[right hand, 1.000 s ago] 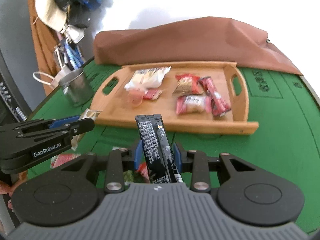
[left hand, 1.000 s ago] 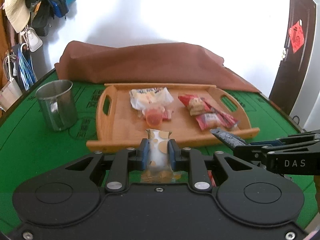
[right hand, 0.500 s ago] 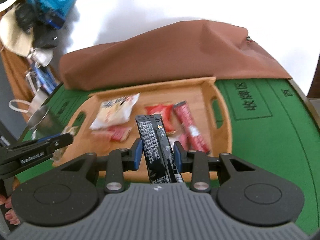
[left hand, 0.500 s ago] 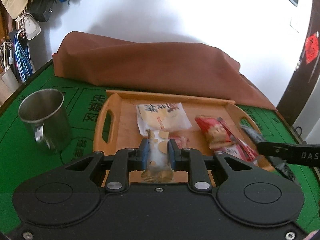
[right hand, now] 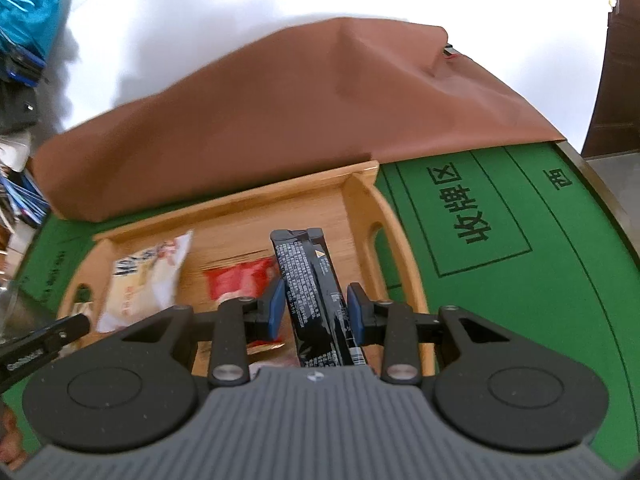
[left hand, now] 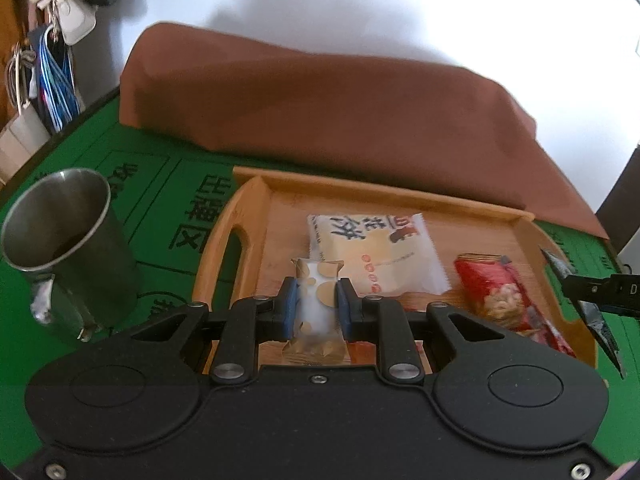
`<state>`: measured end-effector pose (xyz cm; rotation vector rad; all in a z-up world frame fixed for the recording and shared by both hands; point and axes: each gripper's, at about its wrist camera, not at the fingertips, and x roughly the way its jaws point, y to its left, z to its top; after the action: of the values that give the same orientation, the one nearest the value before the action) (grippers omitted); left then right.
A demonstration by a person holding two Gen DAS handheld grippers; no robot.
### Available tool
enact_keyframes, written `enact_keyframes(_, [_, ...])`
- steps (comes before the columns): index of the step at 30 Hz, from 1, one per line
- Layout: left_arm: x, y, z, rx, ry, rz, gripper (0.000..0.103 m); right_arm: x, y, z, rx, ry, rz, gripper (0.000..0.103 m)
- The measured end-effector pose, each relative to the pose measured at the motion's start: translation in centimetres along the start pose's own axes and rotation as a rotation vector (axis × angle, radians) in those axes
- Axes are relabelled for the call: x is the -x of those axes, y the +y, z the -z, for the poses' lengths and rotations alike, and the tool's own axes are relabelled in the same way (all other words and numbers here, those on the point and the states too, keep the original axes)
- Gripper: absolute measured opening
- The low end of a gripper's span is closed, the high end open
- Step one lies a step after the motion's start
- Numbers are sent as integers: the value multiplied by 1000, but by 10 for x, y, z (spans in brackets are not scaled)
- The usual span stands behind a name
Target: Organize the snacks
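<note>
Left wrist view: the left hand-held gripper (left hand: 317, 304) is closed on a small clear snack packet (left hand: 316, 312) with tan dots, pinched between its blue pads above the near left part of a wooden tray (left hand: 224, 248). On the tray at 12 o'clock from the packet lies a white snack bag (left hand: 376, 256), and at 3 o'clock a red snack pack (left hand: 496, 292). A steel cup (left hand: 64, 248) stands on the green counter (left hand: 168, 184) at 9 o'clock, just beside the tray's left handle. A brown cloth (left hand: 328, 108) is heaped behind the tray at 12 o'clock. At 3 o'clock, at the frame's edge, the right hand-held gripper (left hand: 600, 290) shows with a dark wrapper.

Right wrist view: the right hand-held gripper (right hand: 316, 312) is clamped on a long black snack bar (right hand: 312, 296), which points toward 12 o'clock over the right half of the tray (right hand: 400, 256). The red pack (right hand: 236, 280) lies at 10 o'clock from the bar and the white bag (right hand: 144, 276) at 9 o'clock. The left hand-held gripper (right hand: 44, 344) enters at 8 o'clock. The cloth (right hand: 280, 120) fills 12 o'clock, the green counter (right hand: 560, 280) 3 o'clock.
</note>
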<state>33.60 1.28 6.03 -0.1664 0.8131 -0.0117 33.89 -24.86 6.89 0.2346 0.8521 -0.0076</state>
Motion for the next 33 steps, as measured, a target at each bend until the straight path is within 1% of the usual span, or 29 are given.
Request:
enact_keyframes(3, [-10,3,0,6,11,-6,21,-10,-3,-4,7,-6,32,39])
enact_keyframes(7, [-19,5,0,6,16,-7,21,-21,-7,-6,-3,10,37,39])
enact_keyframes(15, [-23,3,3,-10,15,-12,21,-34,-1,-4,39,18,69,39])
enact_keyframes(24, [-22,4,6,-9,18,-7,22,-45,2,-4,52,18,62,39])
enact_keyframes(28, [-23,2,7,-20,14,-16,22,-51,1,-4,50,37,35,39])
enact_keyframes(31, [-21,-1,8,-31,6,-24,23,-50,5,-1,82,34,22,43])
enact_keyframes(33, [-18,-2,9,-42,-7,-28,31,-47,5,-1,81,32,10,43])
